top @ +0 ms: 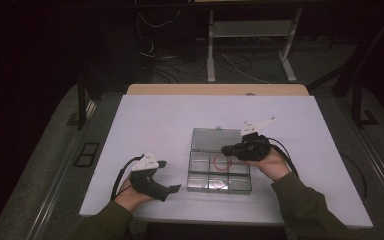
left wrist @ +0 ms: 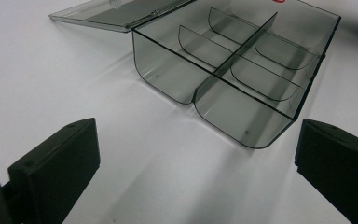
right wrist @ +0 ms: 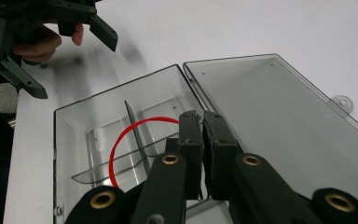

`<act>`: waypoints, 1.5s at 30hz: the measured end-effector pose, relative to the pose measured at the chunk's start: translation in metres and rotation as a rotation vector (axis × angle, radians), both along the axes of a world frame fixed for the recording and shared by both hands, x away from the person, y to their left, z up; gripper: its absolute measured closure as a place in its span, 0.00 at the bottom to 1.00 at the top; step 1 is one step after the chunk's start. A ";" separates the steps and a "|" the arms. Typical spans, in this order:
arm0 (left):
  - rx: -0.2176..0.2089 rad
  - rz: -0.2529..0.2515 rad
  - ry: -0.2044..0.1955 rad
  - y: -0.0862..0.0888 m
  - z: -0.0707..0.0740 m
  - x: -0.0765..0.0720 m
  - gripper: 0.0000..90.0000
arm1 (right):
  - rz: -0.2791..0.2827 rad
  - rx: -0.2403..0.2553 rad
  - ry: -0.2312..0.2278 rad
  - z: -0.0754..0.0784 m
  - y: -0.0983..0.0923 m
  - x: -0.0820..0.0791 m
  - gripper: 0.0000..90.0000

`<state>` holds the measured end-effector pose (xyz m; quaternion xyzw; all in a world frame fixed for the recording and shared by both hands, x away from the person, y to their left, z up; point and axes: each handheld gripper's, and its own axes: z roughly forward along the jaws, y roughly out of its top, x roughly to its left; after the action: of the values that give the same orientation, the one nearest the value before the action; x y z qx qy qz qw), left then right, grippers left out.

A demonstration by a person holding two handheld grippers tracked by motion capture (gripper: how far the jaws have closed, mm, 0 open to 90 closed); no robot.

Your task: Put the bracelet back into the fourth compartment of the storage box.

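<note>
Right gripper view: red band (right wrist: 121, 140) is being pinched by the clenched right gripper (right wrist: 202, 122) over the clear box (right wrist: 70, 140), mid-table. Left gripper (left wrist: 196, 154) is being held released, near the front edge.

A smoke-grey transparent plastic compartment box (top: 219, 172) sits on the plain white table (top: 150, 120). Inside it curves a thin bright red rubber band (right wrist: 121, 140). Beside the box, both grippers are matte black.
</note>
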<state>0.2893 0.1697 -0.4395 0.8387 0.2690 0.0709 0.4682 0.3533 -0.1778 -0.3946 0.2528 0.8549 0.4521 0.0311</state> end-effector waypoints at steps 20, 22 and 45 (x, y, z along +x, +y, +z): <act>0.004 -0.003 -0.003 0.000 0.000 0.000 0.00 | 0.062 -0.006 0.004 -0.002 0.033 -0.003 0.95; 0.005 -0.002 -0.002 0.000 0.000 0.000 0.00 | 0.066 -0.007 0.008 -0.003 0.035 -0.004 0.95; 0.007 -0.006 0.000 0.000 -0.001 0.000 0.00 | 0.111 -0.038 0.028 -0.016 0.057 -0.014 0.95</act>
<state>0.2891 0.1692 -0.4403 0.8411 0.2665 0.0704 0.4654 0.3394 -0.1207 -0.4103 0.2105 0.8765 0.4329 -0.0014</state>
